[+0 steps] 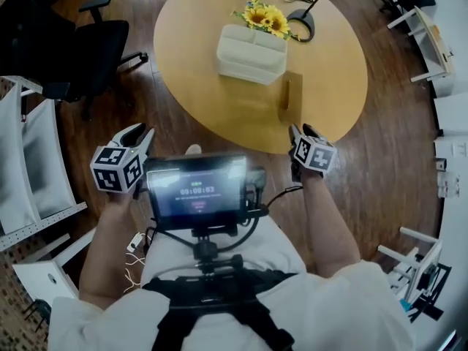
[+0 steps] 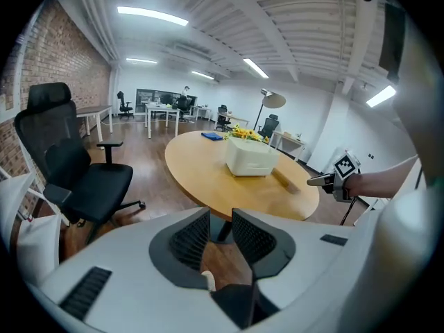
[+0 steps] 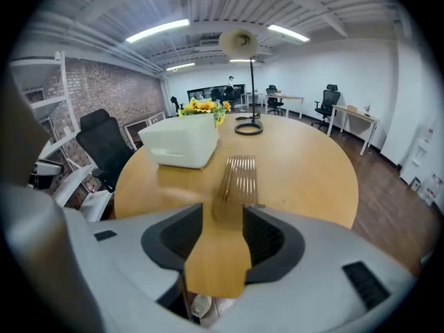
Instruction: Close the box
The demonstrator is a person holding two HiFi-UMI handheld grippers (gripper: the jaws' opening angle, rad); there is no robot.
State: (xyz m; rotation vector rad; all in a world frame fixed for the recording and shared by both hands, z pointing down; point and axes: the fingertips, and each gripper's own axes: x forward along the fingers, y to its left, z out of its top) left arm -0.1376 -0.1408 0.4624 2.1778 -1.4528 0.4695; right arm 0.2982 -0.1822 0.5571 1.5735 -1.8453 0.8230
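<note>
Starting at right gripper (image 3: 223, 215): jaws wide apart, nothing between them, only the table (image 3: 305, 165) showing through the gap; tips hang over the near rim. Ribbed flat piece (image 3: 238, 175) lies on the table just ahead of the jaws. Box (image 3: 182, 143), white, sits farther in, ahead and to the left, well apart from this gripper, flowers (image 3: 202, 107) behind it. Left gripper (image 2: 220, 219): jaws parted, empty, off the table's edge; box well ahead, to its right.
</note>
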